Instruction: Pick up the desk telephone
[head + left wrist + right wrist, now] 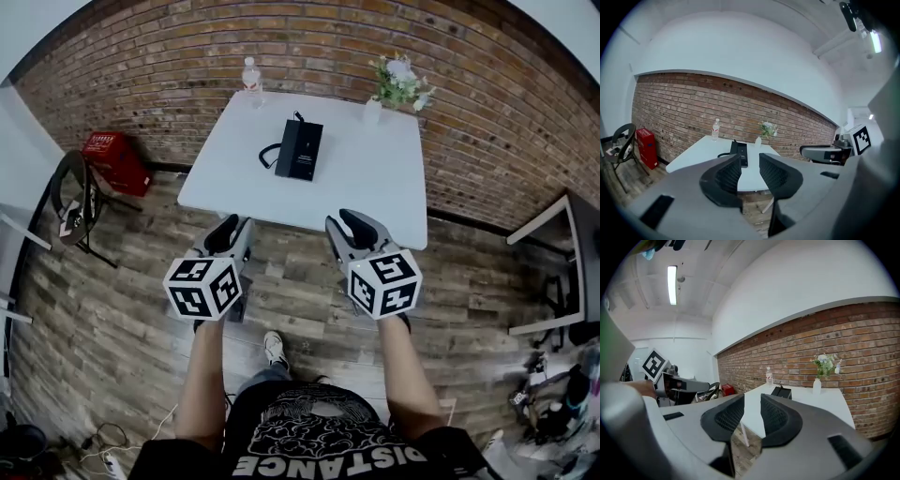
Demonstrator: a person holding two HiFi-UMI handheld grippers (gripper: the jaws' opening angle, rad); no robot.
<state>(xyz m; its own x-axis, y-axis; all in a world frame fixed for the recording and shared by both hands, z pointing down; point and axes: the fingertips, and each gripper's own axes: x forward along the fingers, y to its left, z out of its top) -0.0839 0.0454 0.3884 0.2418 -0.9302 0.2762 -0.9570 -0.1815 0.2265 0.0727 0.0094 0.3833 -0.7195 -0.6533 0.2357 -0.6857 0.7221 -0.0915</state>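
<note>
Scene: a person stands on a wooden floor (122,309) facing a white counter (375,183) set against a brick wall (469,112).
Desk telephone (300,150): black, lies flat on the counter left of its middle, toward the wall side; a dark cord (269,156) loops off its left edge onto the counter top.
Left gripper (228,233): held out in front of the person, short of the counter's near edge, well apart from the desk telephone. Its own view shows the jaws spread with a clear gap; nothing sits between them, only the distant counter shows through.
Right gripper (353,225): held level with the left gripper, also short of the near edge. Jaws parted by a narrow gap, nothing between the pads.
Marker cubes: one on each gripper, facing the head camera.
Water bottle (251,75): upright at the counter's back left corner, apart from the desk telephone.
Vase of flowers (397,86): upright near the back right corner.
Red crate (115,161): on the floor left of the counter, by the wall.
Chair (73,199): dark, just beside the red crate, nearer the person.
Contact: neither gripper touches the counter or the desk telephone.
</note>
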